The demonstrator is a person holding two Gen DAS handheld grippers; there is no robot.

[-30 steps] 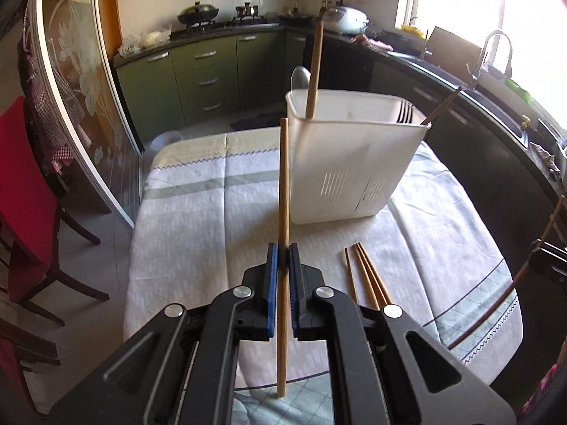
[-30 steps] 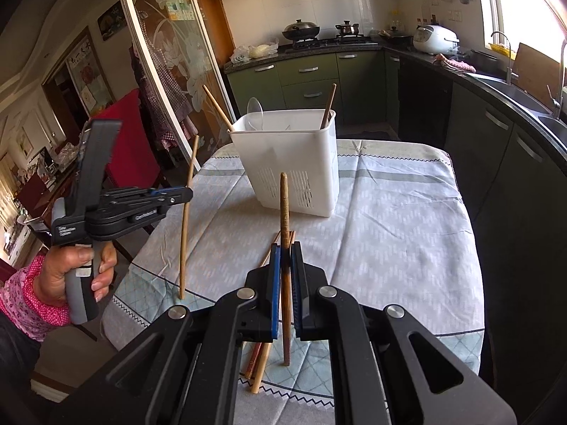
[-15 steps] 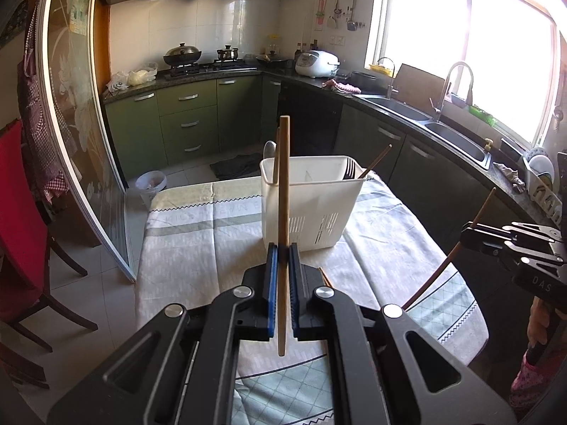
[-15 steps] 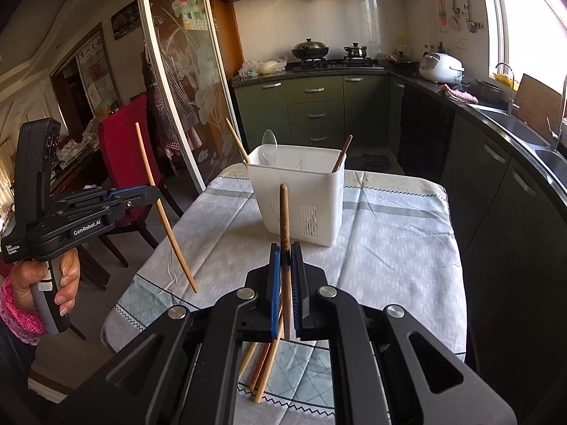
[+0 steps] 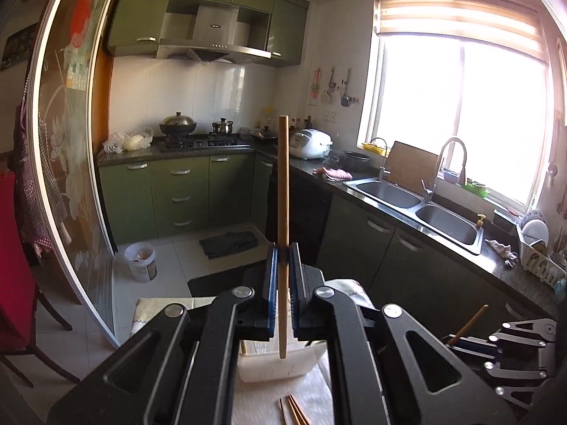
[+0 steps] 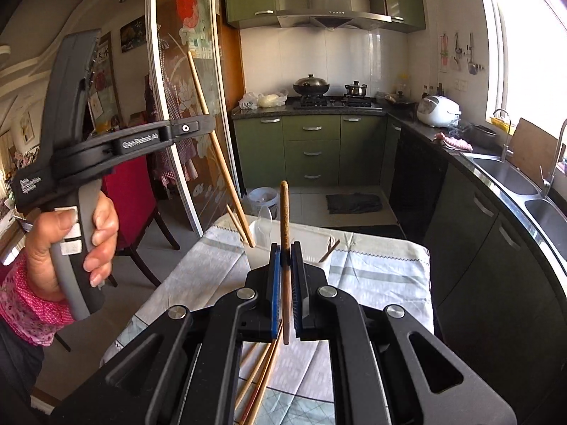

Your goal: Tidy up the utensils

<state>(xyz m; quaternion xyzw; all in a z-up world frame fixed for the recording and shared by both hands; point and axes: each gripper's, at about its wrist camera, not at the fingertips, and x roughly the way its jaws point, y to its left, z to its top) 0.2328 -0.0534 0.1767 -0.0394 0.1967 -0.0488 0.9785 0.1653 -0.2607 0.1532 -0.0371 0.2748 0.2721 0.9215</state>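
My left gripper (image 5: pixel 282 251) is shut on a light wooden chopstick (image 5: pixel 282 191) held upright; its lower end hangs over the white utensil basket (image 5: pixel 273 368). In the right wrist view that left gripper (image 6: pixel 209 128) holds its chopstick (image 6: pixel 216 148) slanted, with the tip at the basket's left rim (image 6: pixel 253 237). My right gripper (image 6: pixel 285 253) is shut on a darker brown chopstick (image 6: pixel 285 226), in front of the basket. Several loose chopsticks (image 6: pixel 262 368) lie on the tablecloth below it. A white spoon (image 6: pixel 265 216) and other utensils stand in the basket.
The table has a pale patterned cloth (image 6: pixel 372 283). A red chair (image 6: pixel 131 205) stands to its left by a glass sliding door (image 6: pixel 184 106). Green kitchen cabinets (image 6: pixel 312 152) are behind and a counter with a double sink (image 5: pixel 425 209) runs along the right.
Both grippers have risen and tilted up, so the table sits lower in view. The left chopstick has swung over the basket, its tip now at the rim.
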